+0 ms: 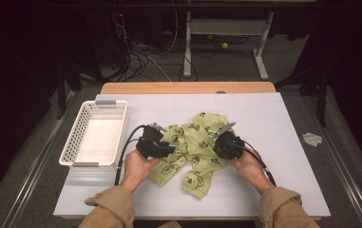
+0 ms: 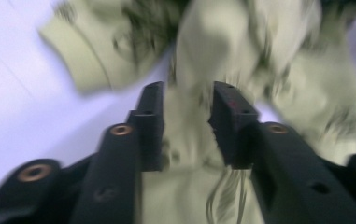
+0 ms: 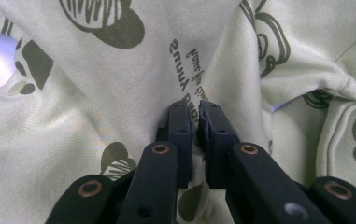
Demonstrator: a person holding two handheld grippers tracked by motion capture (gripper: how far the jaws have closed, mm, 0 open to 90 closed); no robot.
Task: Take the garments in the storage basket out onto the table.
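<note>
- Pinching garment (image 1: 193,149) fold: right gripper (image 3: 193,122), jaws clamped on cloth.
- Straddling garment, jaws apart, cloth between, unpressed: left gripper (image 2: 187,109).
- Lying crumpled right of basket (image 1: 69,154), garment mid-table.

Pale yellow-green garment (image 1: 194,151) is showing dark olive animal-face and paw prints; at its nine o'clock a white mesh basket (image 1: 72,141) is sitting on the pale lavender-grey mat (image 1: 273,133), wooden table edge (image 1: 188,88) showing tan.
</note>
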